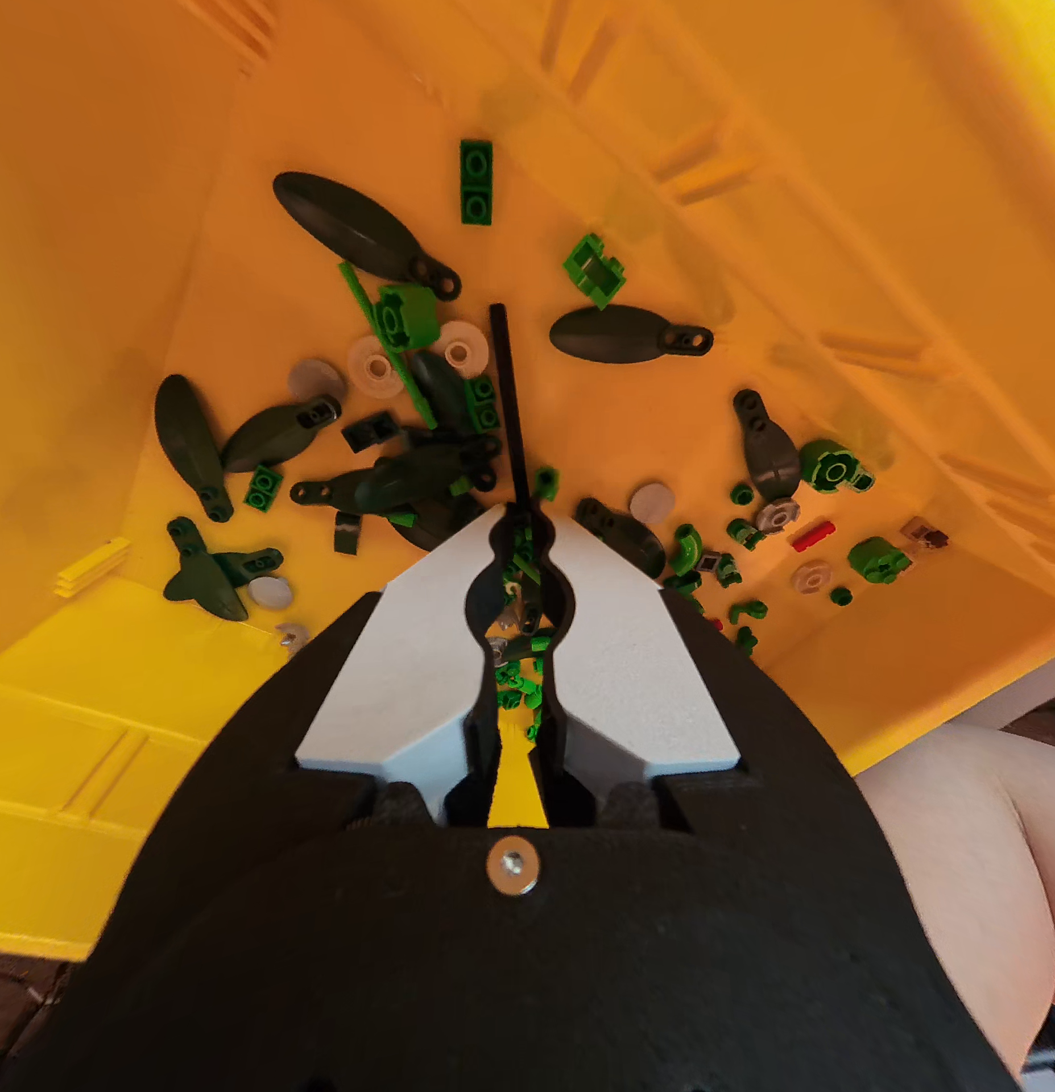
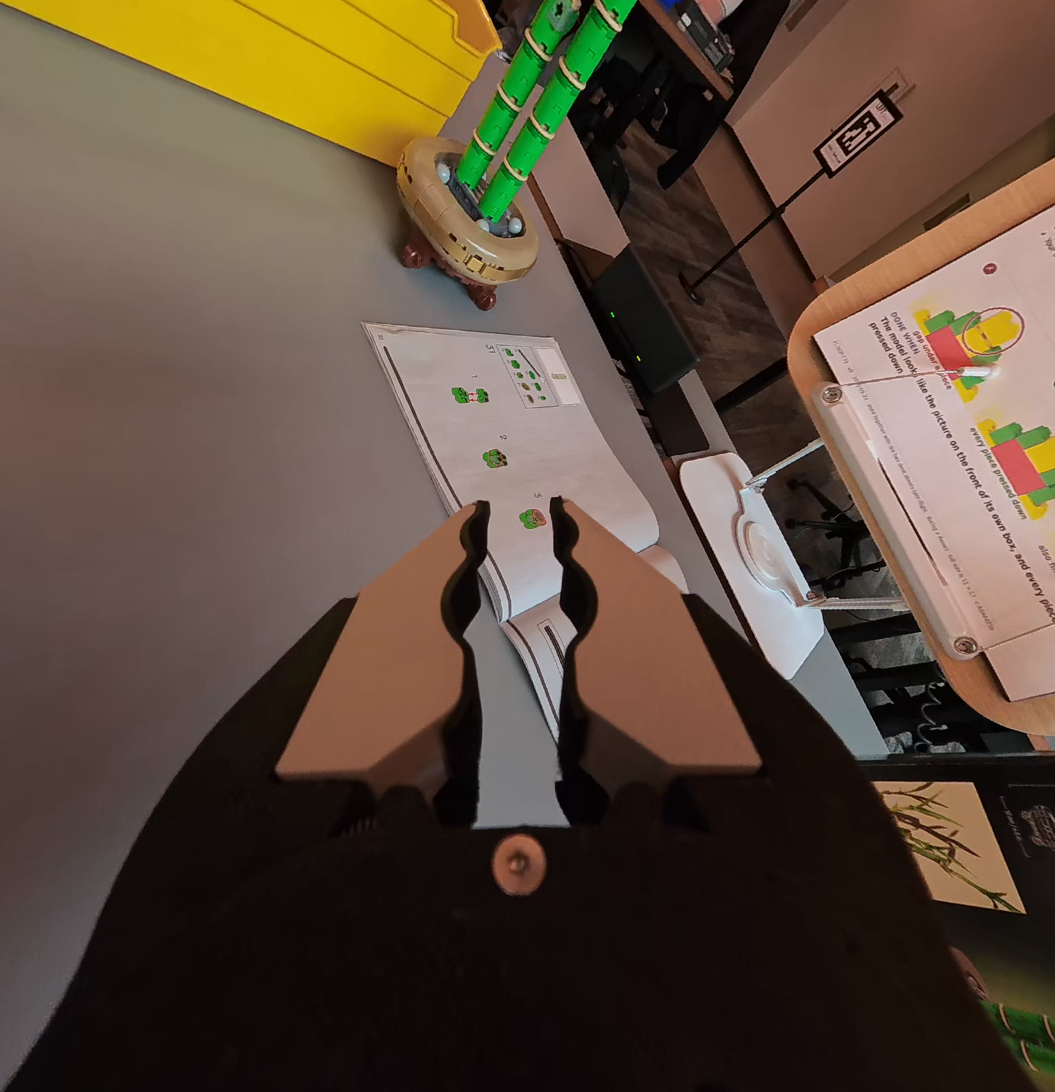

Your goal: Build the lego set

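Observation:
In the left wrist view my left gripper [image 1: 522, 511] is shut on the lower end of a thin black rod [image 1: 509, 402], which sticks forward from the tips over a yellow bin [image 1: 720, 177]. The bin holds several dark green leaf pieces [image 1: 347, 224], green bricks [image 1: 476, 182] and small round pieces [image 1: 376, 365]. In the right wrist view my right gripper [image 2: 516, 505] is open and empty above an open instruction booklet [image 2: 483, 425]. A partly built model, two green bamboo stalks [image 2: 525, 106] in a tan pot [image 2: 466, 236], stands on the grey table [image 2: 158, 354].
The yellow bin's wall [image 2: 276, 53] runs along the table's far side, next to the pot. A wooden board with a printed sheet [image 2: 956, 443] and a white stand [image 2: 749, 561] are at the right, past the table edge. A box with a bamboo picture [image 2: 938, 845] lies at lower right. Tip to tip, the grippers are about 40 cm apart.

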`<action>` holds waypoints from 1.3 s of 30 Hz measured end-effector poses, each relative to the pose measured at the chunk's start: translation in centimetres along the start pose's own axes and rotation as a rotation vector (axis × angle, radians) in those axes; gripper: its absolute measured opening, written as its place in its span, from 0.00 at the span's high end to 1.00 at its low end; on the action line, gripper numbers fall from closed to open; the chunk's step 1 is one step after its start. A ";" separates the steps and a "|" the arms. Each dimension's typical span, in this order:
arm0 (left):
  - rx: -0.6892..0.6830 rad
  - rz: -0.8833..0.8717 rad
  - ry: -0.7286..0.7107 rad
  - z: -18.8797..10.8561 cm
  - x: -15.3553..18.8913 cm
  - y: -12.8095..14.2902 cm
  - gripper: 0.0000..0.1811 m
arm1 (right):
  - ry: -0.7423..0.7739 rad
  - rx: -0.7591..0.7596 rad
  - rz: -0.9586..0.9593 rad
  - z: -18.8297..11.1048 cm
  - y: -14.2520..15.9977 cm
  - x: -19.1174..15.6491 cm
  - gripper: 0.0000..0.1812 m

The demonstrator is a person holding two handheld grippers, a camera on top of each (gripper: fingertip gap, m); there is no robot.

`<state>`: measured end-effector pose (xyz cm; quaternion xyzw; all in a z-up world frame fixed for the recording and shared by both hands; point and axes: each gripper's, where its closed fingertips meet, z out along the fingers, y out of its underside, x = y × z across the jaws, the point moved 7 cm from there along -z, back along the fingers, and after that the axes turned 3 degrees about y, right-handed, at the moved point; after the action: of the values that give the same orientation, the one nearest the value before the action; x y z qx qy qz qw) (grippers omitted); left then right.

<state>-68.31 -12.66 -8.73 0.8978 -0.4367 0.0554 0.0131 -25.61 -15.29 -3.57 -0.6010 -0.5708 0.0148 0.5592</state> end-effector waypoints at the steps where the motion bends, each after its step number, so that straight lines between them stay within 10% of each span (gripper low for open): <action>1: 0.006 -0.002 -0.001 -0.2 0.0 0.1 0.99 | -0.002 -0.001 -0.002 0.0 0.0 0.0 0.88; 14: 0.016 -0.043 -0.007 -1.6 0.2 1.0 0.99 | -0.015 -0.025 -0.034 0.3 0.3 -0.5 0.88; 23: 0.324 -0.045 -0.242 -9.8 2.8 1.8 0.99 | -0.022 -0.028 -0.056 0.5 0.3 -0.8 0.89; 29: 0.661 0.290 -0.178 -13.8 10.8 -4.5 0.99 | 0.004 0.127 -0.136 -0.4 -1.8 -1.6 0.87; 39: 0.495 0.266 0.255 -7.3 17.9 -13.0 0.98 | 0.288 0.267 -0.672 0.1 -7.6 -6.7 0.85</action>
<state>-47.79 -18.14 0.78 0.7945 -0.5184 0.2735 -0.1589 -33.10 -22.03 -2.52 -0.2982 -0.6448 -0.1795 0.6805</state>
